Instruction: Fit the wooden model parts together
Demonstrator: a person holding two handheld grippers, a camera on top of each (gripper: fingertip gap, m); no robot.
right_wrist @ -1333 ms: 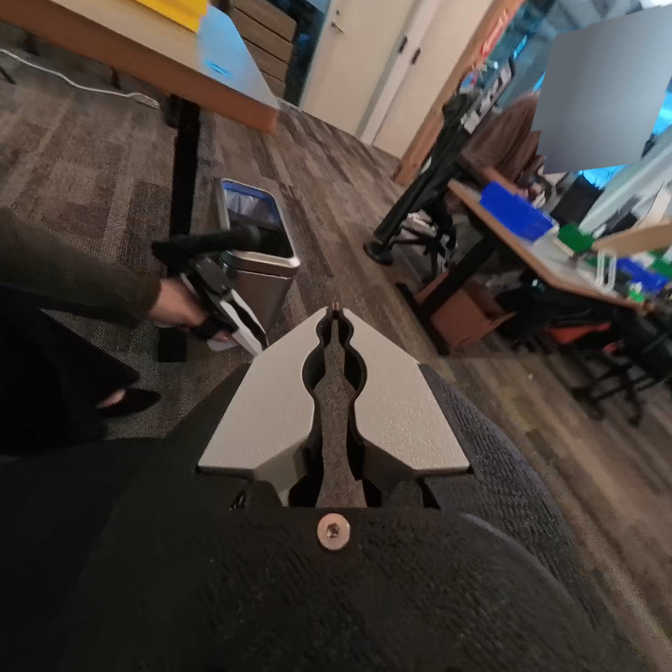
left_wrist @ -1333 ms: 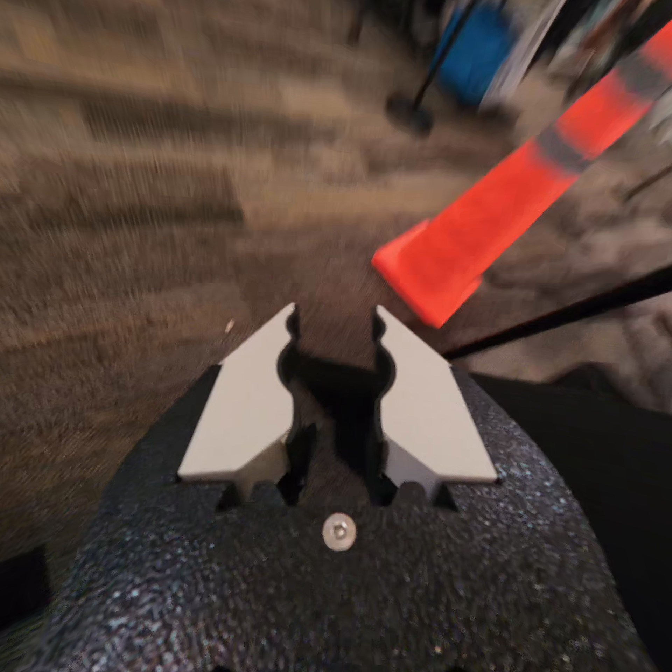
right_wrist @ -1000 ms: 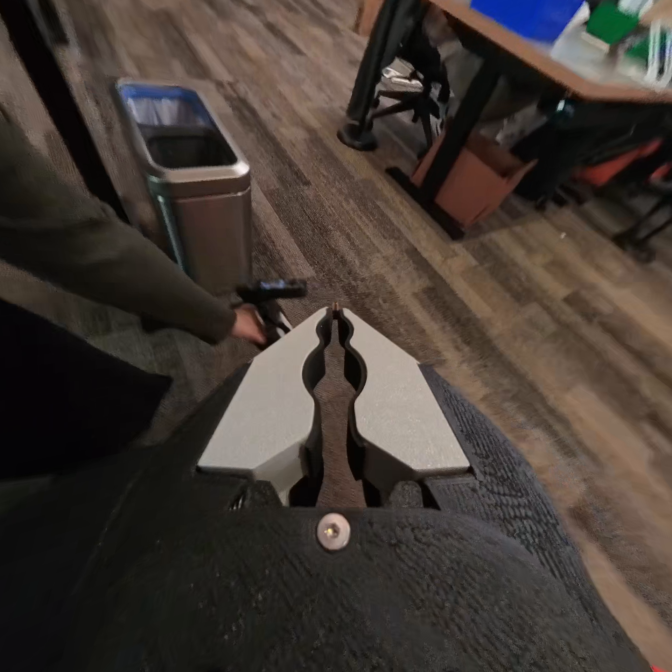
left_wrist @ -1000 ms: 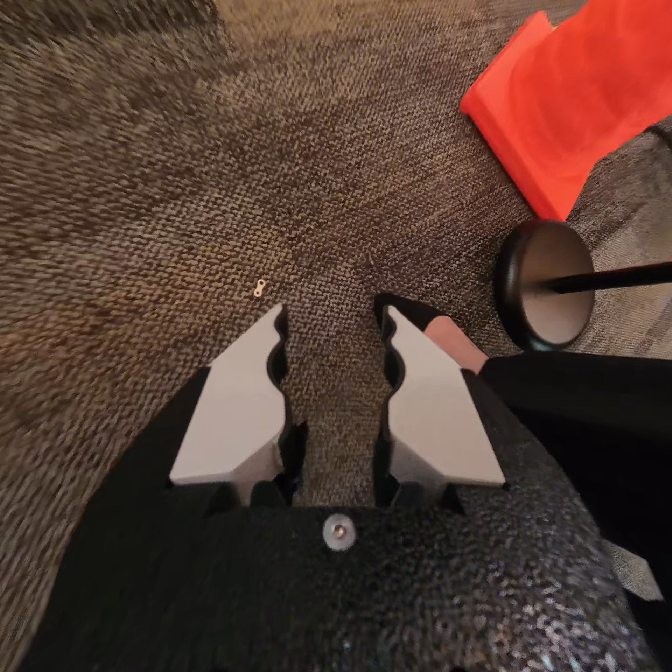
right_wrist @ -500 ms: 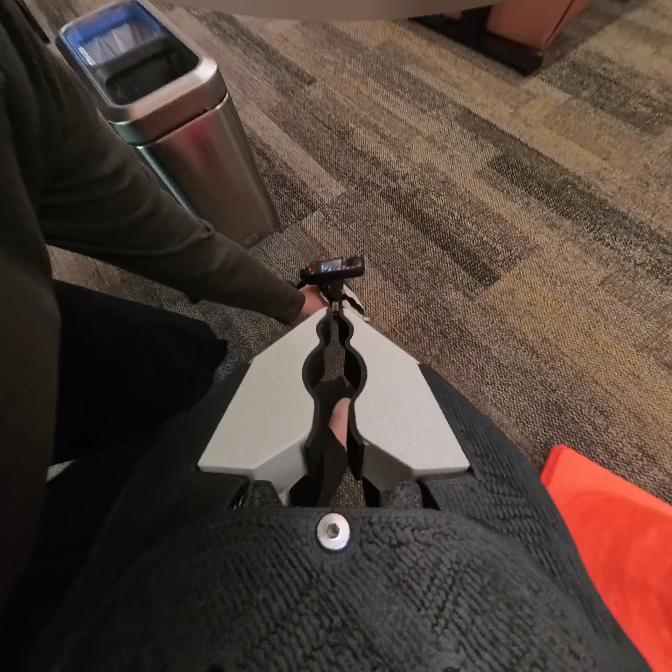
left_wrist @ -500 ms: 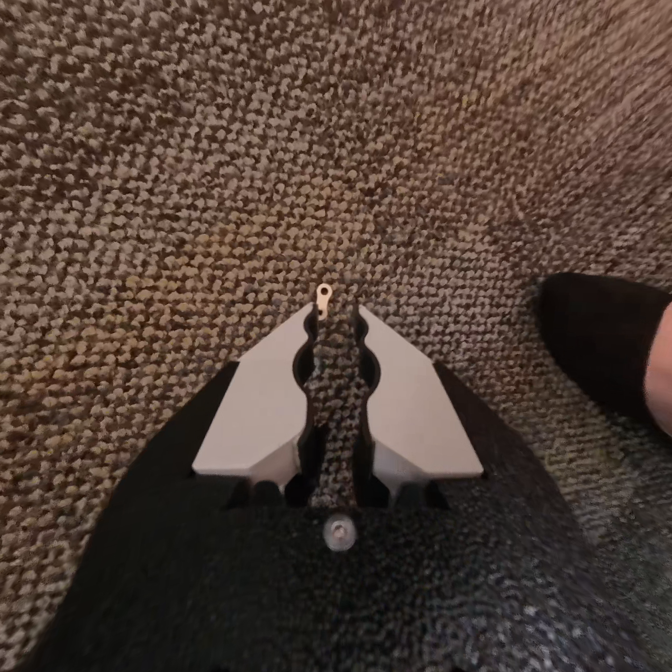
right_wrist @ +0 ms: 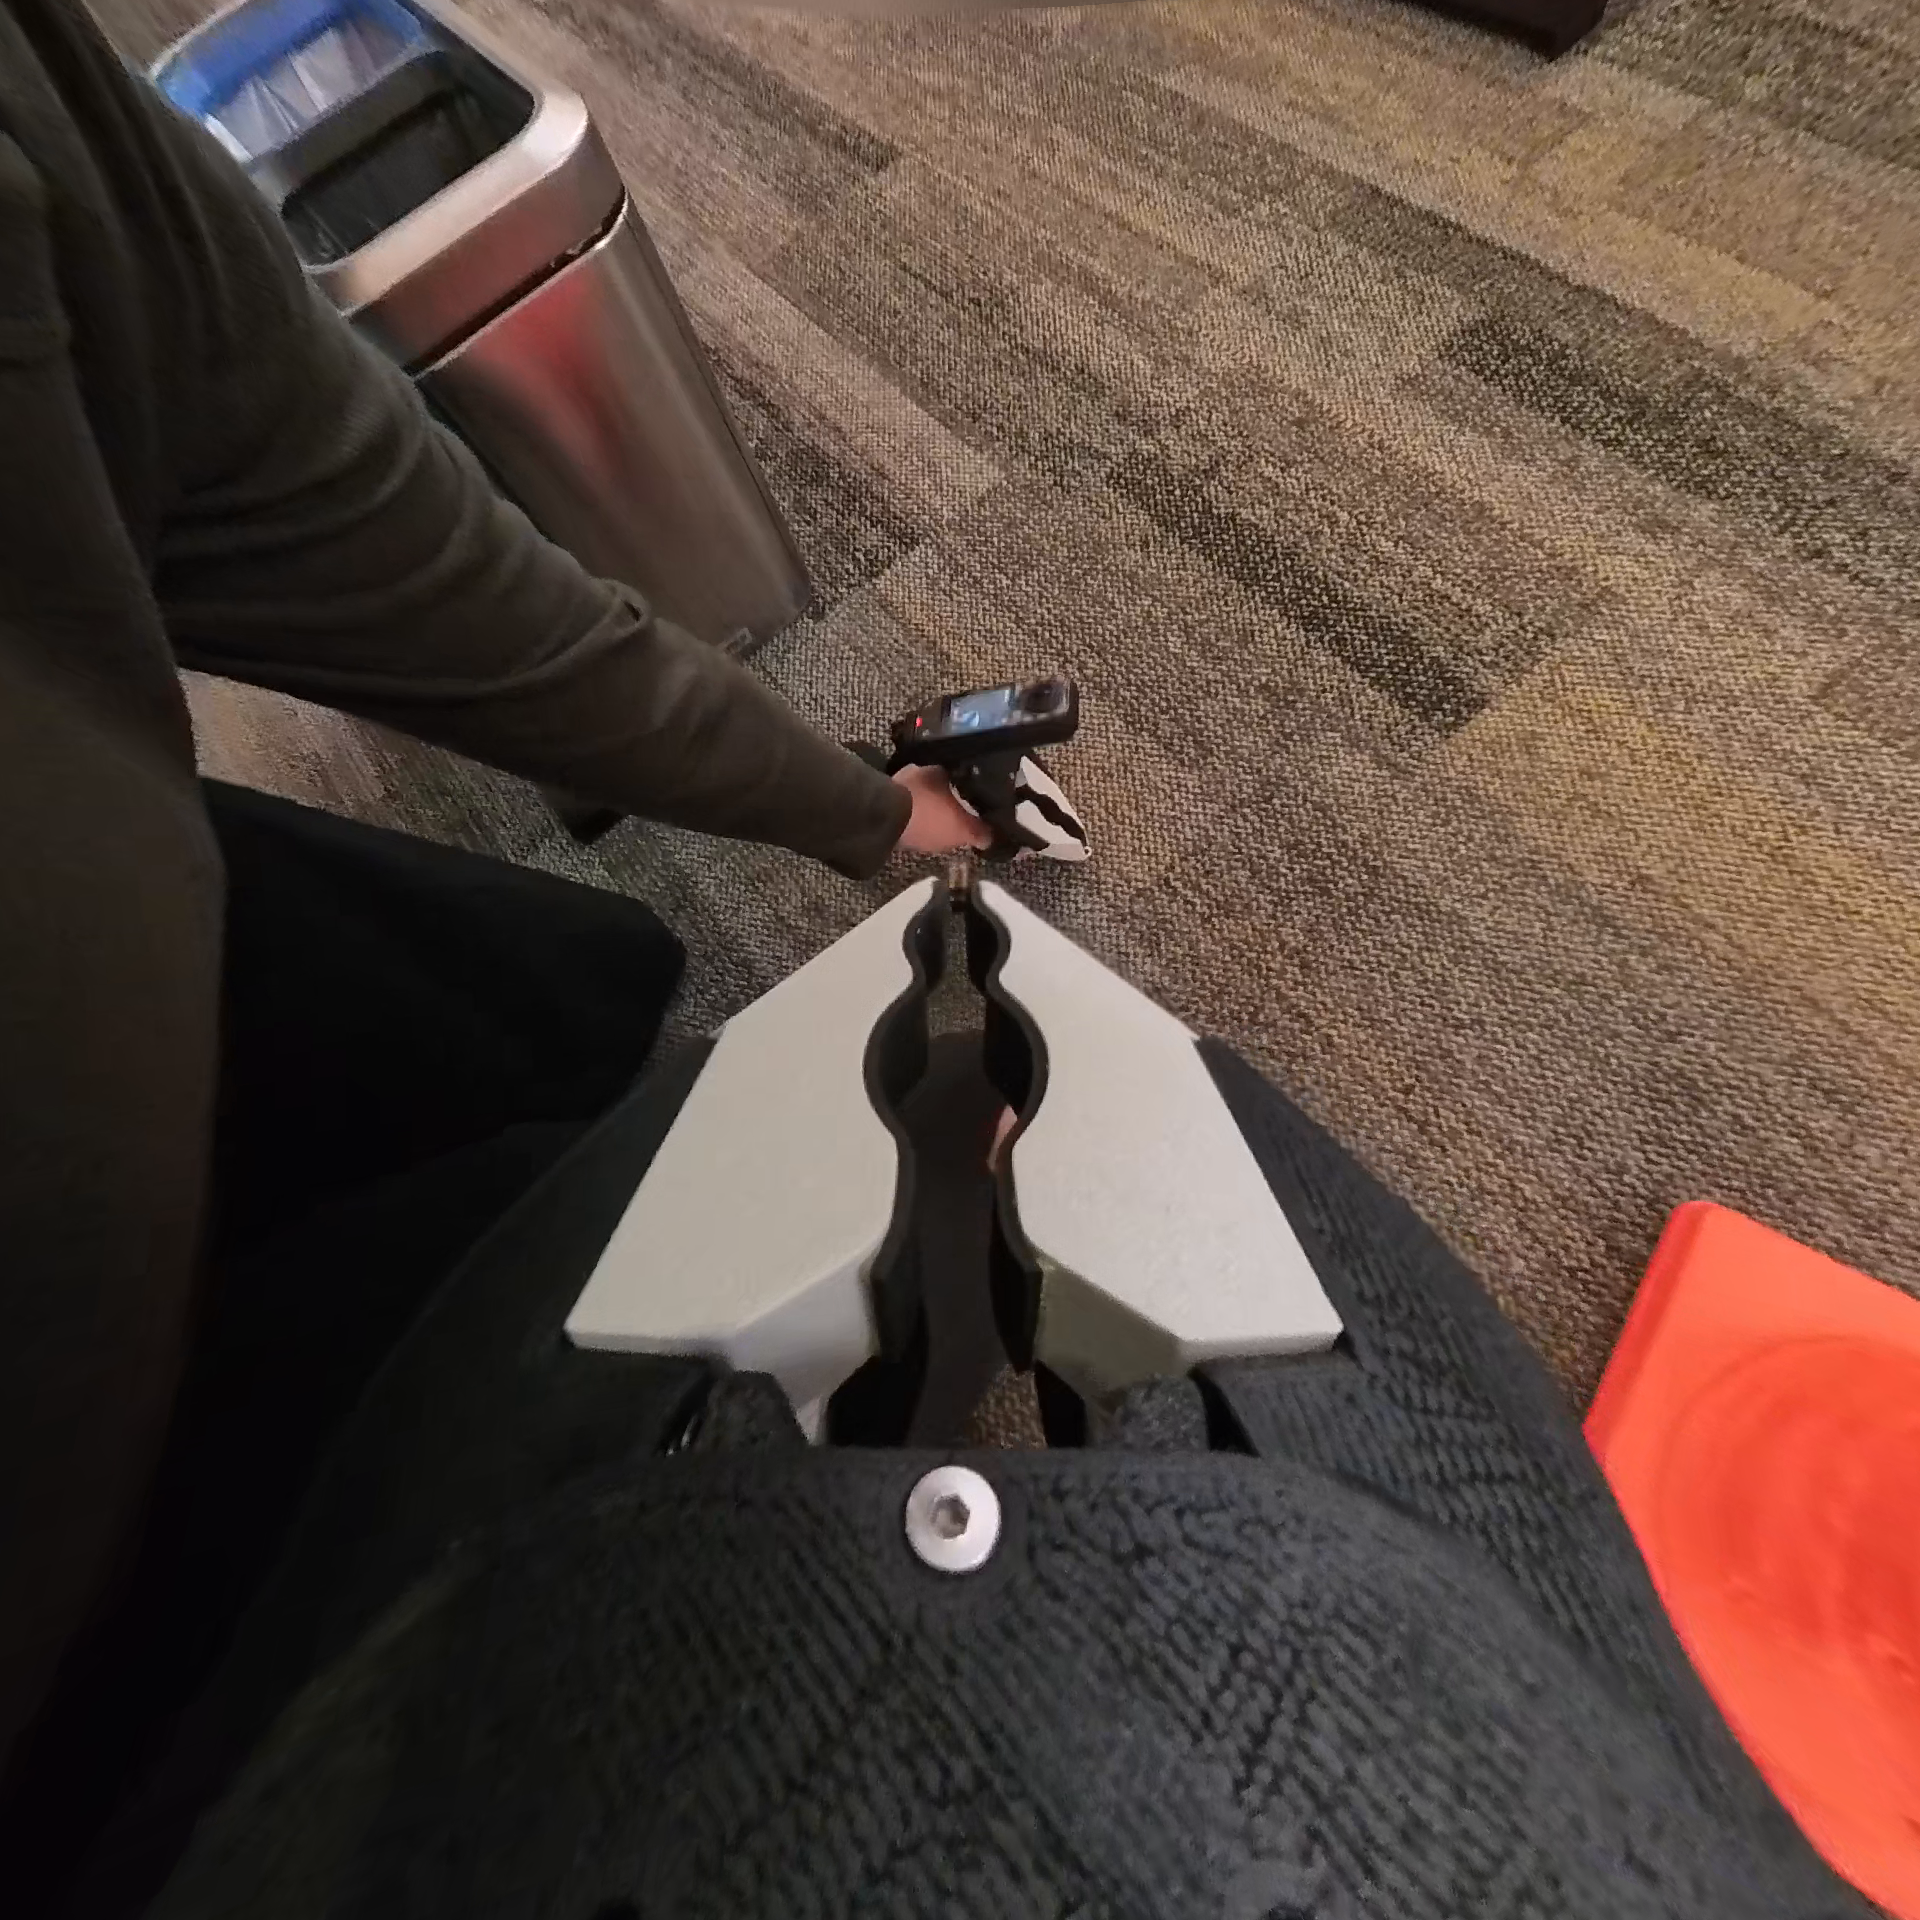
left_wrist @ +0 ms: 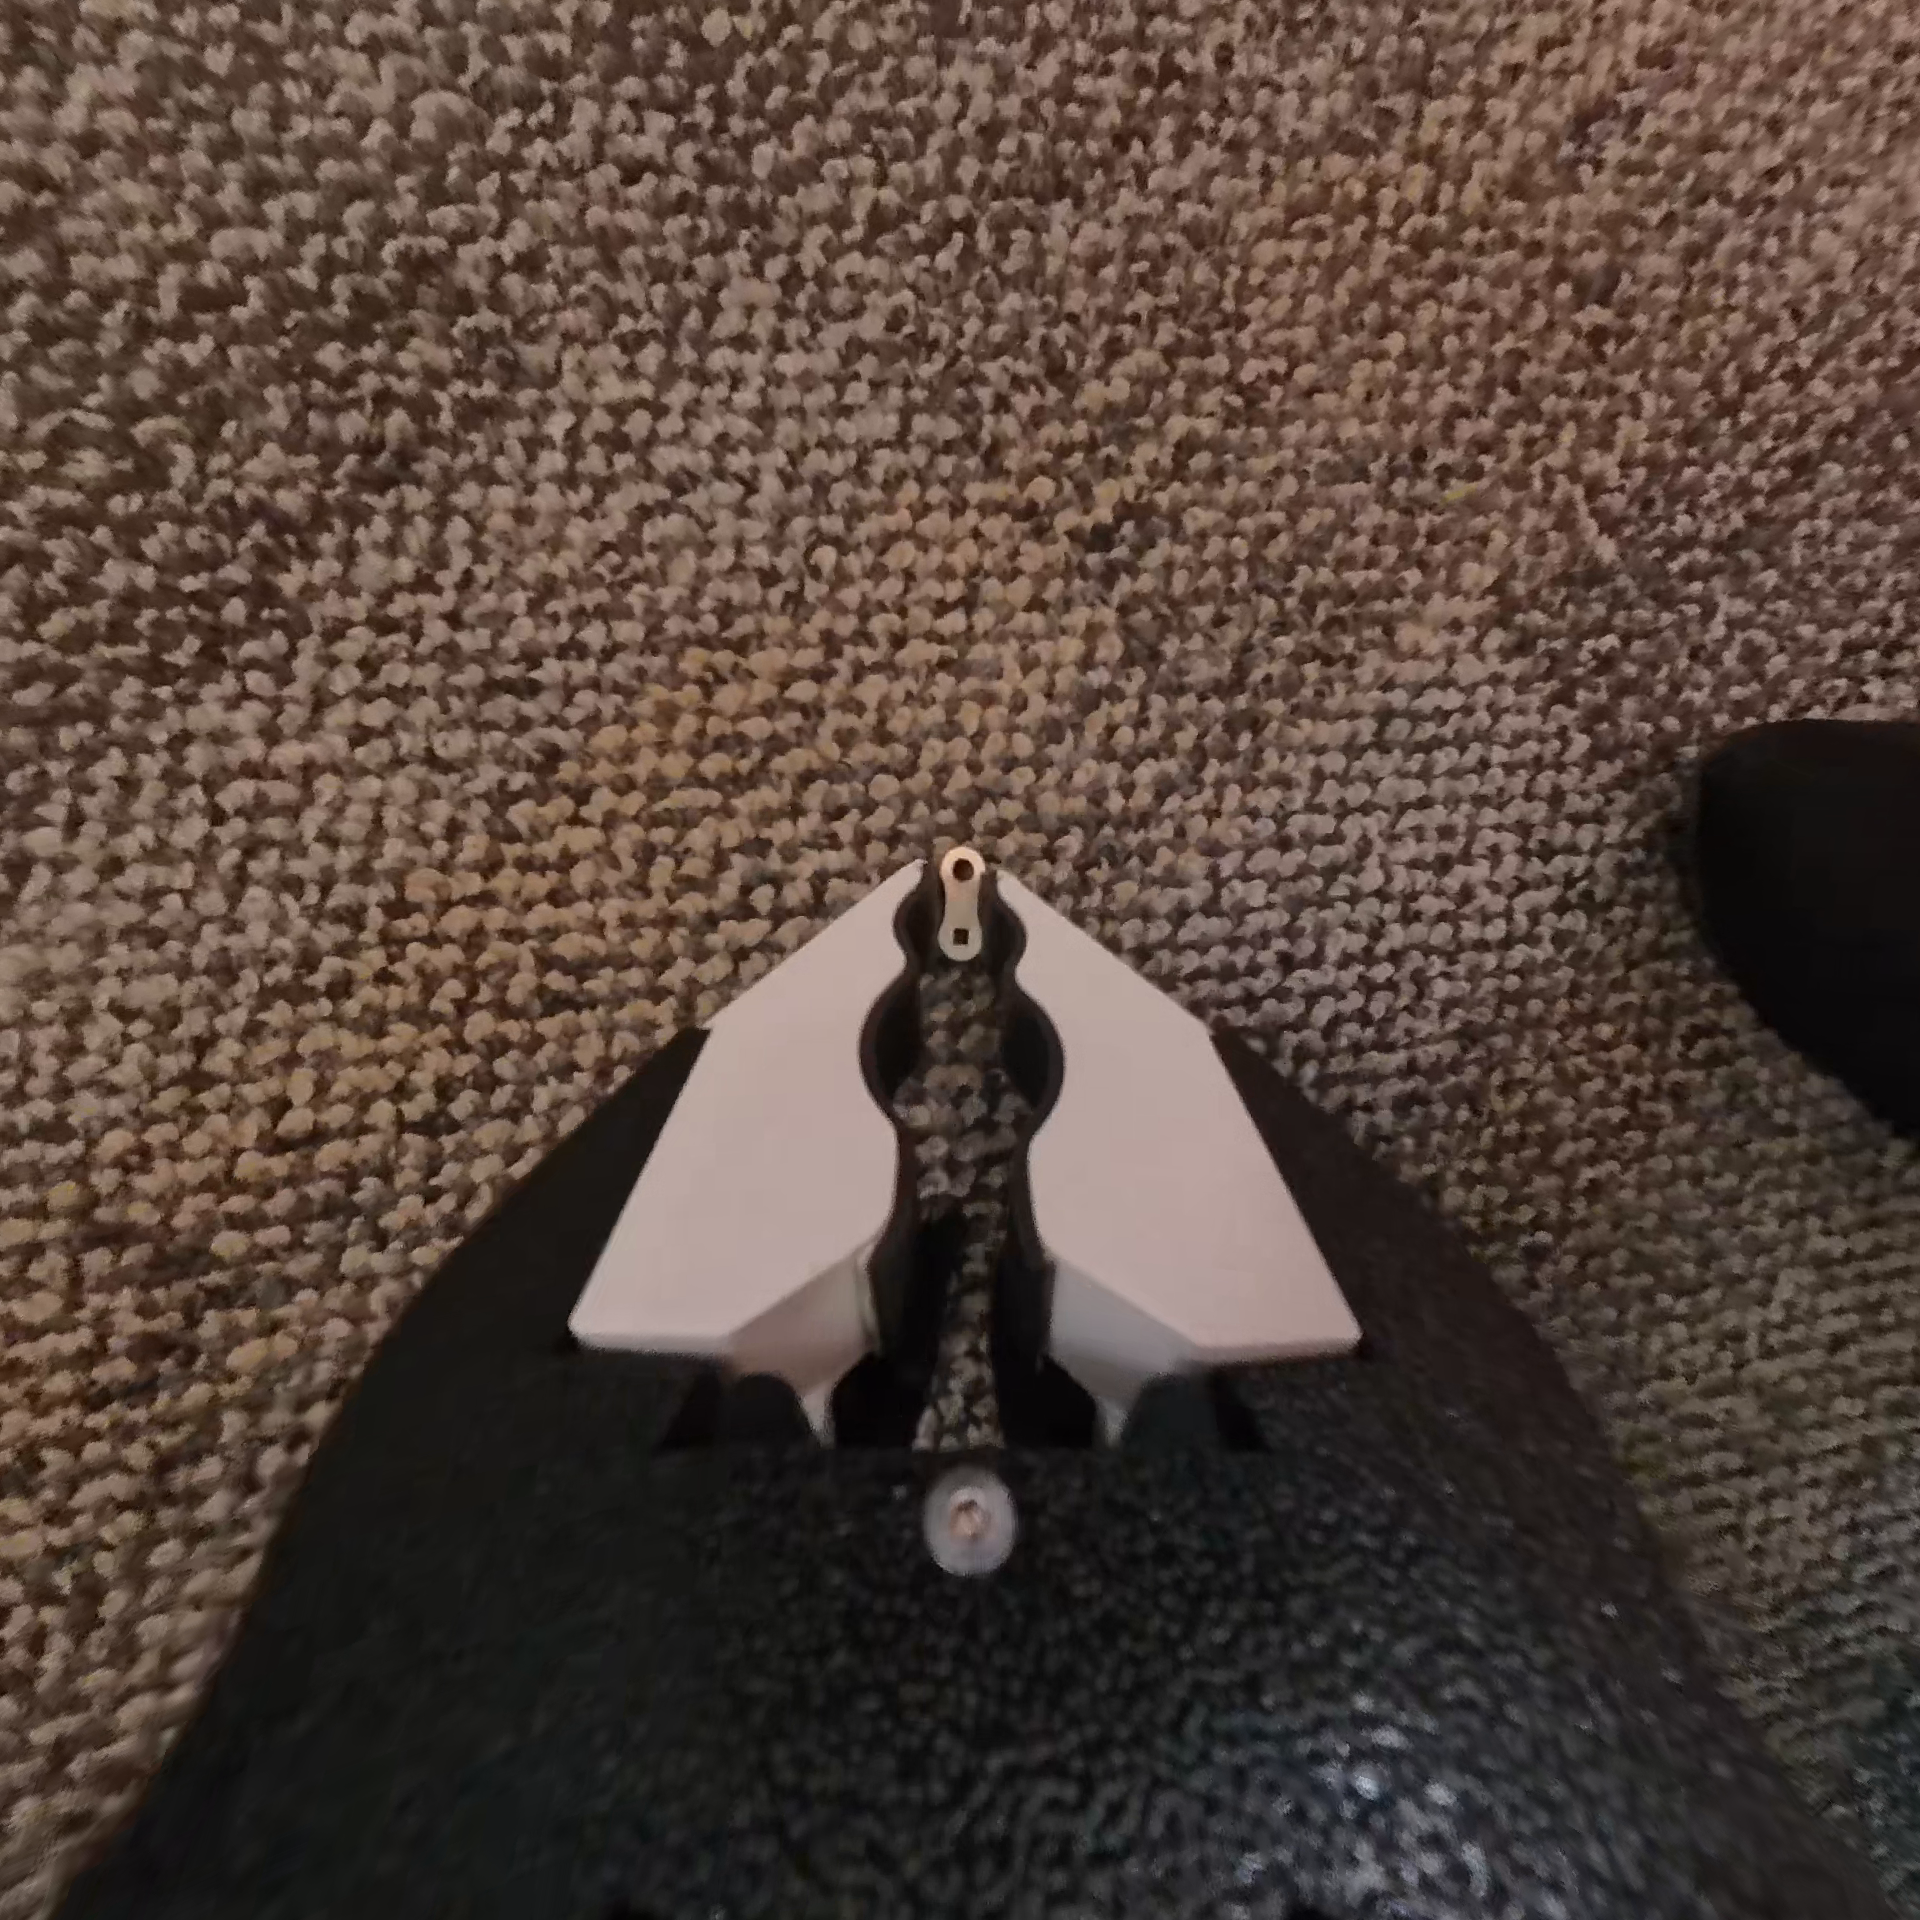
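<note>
Left gripper (left_wrist: 958, 868) jaws nearly closed, pinching a small wooden link (left_wrist: 958, 906) over carpet (left_wrist: 935, 416); right gripper (right_wrist: 954, 894) jaws pinch a tiny piece (right_wrist: 954, 886)

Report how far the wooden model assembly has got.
Nothing looks joined yet. In hand: the left gripper has its tips closed around a small wooden link down on the carpet. The right gripper pinches another tiny piece, too small to identify. Left: lifting the link and fitting the parts together.
</note>
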